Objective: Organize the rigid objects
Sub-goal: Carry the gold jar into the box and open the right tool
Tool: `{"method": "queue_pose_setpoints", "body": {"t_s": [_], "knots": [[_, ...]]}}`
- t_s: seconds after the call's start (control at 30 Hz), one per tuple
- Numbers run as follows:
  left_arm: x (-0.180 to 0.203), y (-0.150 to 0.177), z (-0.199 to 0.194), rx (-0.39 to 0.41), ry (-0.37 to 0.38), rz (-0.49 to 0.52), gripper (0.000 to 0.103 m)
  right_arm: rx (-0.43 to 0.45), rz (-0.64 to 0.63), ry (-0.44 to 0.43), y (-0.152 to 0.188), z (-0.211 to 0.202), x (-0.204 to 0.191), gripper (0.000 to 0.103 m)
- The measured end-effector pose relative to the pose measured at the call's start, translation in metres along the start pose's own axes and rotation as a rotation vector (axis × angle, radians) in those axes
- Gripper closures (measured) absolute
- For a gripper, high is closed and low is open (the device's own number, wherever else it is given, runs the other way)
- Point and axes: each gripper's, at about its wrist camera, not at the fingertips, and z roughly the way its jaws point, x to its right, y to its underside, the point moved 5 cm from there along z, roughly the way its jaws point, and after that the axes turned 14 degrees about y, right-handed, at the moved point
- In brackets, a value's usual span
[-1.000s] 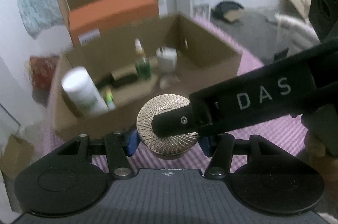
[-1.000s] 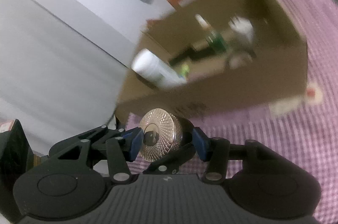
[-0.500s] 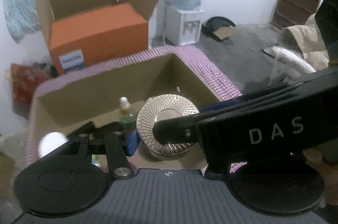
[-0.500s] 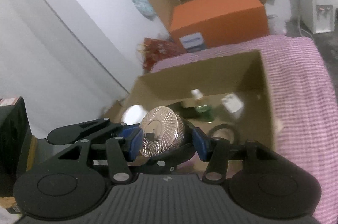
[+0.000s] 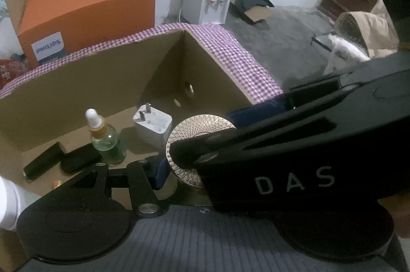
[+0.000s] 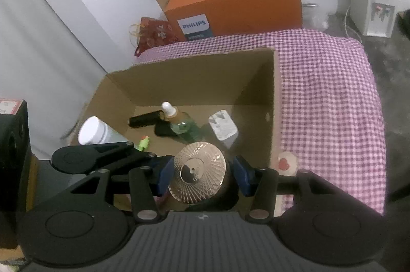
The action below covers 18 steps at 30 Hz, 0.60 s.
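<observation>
One round jar with a gold, diamond-cut lid is held over the near edge of an open cardboard box, and both tongs have it: the right gripper closes its two blue pads on the jar's left and right sides, while the left gripper grips the same jar, one blue pad showing at its left and the other hidden behind the right tool's black finger, which crosses the left wrist view and carries the letters DAS. Neither pair stands wide or fully narrow; each is set to the jar's width. Inside the box, on its floor, stand or lie one green glass dropper bottle with a white tip, one white plug adapter to its right showing two prongs, two dark flat objects to its left and just behind it, one small green and orange item nearer, and one white cylindrical container leaning at the box's near left corner. The box rests on one purple checked cloth, and one small white piece with a red heart lies on the cloth just right of the box. Beyond, one larger carton holds one orange box marked PHILIPS, and one white water dispenser stands at far right.
</observation>
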Motion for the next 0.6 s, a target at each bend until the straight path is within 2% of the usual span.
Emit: {"method": "queue_pose_setpoints", "body": {"t_s": [0.3, 0.43, 0.6], "knots": [[-0.006, 0.002, 0.018, -0.055, 0.005, -0.026, 0.045, 0.001, -0.027, 0.001, -0.002, 0.01, 0.005, 0.052], [-0.011, 0.003, 0.024, -0.073, 0.04, -0.067, 0.046, 0.006, -0.029, -0.008, -0.003, 0.012, 0.007, 0.052], [-0.006, 0.001, 0.022, -0.056, 0.051, -0.047, 0.046, 0.012, -0.029, -0.014, -0.001, 0.01, 0.008, 0.051]]}}
